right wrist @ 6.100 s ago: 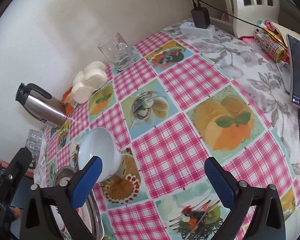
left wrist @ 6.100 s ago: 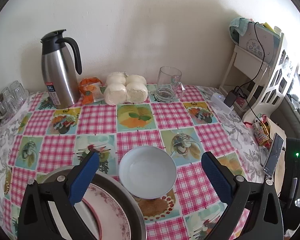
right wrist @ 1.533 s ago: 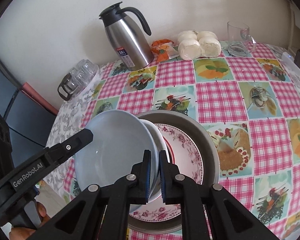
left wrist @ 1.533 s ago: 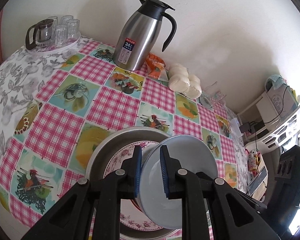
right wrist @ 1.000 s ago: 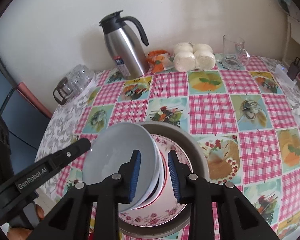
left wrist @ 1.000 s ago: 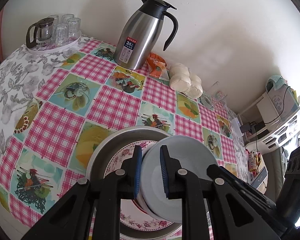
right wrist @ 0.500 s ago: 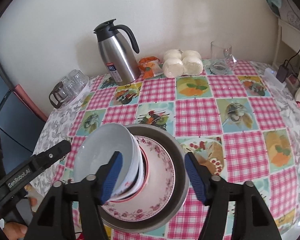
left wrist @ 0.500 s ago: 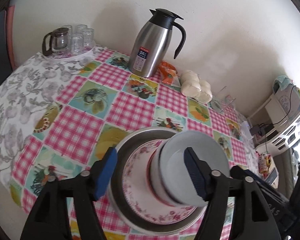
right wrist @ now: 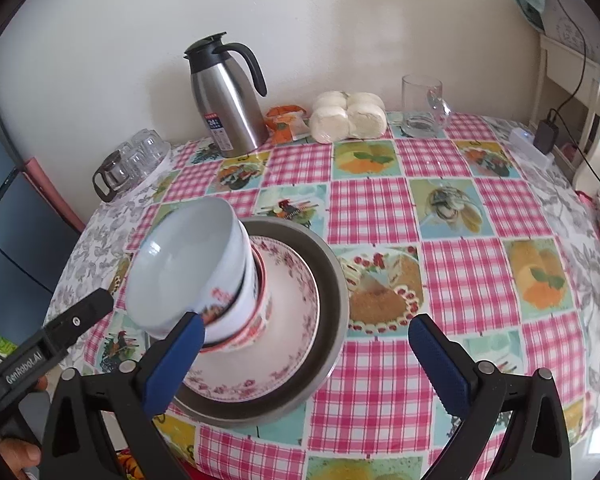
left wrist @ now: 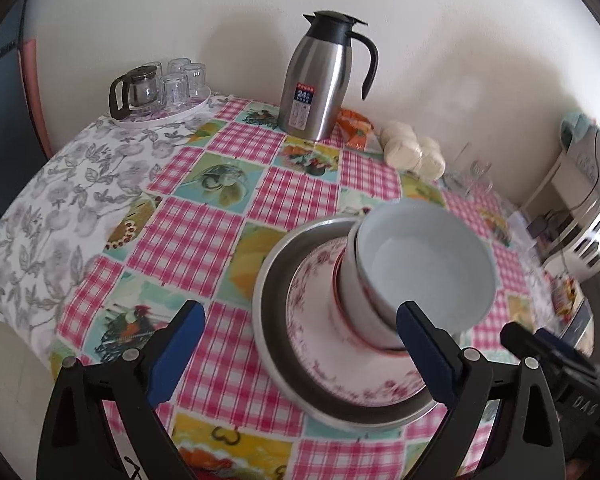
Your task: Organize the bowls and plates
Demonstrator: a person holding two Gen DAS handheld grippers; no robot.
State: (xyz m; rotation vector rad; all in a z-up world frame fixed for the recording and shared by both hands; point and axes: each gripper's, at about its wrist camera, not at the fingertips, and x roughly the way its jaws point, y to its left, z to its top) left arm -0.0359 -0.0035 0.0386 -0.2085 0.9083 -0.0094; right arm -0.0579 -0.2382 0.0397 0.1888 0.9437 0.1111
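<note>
A pale blue bowl [left wrist: 424,264] sits nested on top of other bowls, on a floral pink plate [left wrist: 320,344] inside a grey metal pan [left wrist: 272,280]. The same stack shows in the right wrist view: bowl [right wrist: 180,268], plate [right wrist: 292,304], pan [right wrist: 332,264]. My left gripper [left wrist: 300,344] is open and empty, its fingers either side of the stack and above it. My right gripper [right wrist: 304,356] is open and empty, over the pan's near edge. The left gripper's body [right wrist: 48,344] shows at the right view's left edge.
A steel thermos jug [left wrist: 324,80], an orange packet [left wrist: 354,130], wrapped buns [left wrist: 412,150] and a glass mug [right wrist: 424,106] stand along the far wall. A tray of glasses [left wrist: 160,88] is at the far left. A white shelf with cables [right wrist: 572,92] stands to the right.
Both grippers let go of the blue bowl, opened wide and drew back and up. The bowl now rests on the stack in the pan.
</note>
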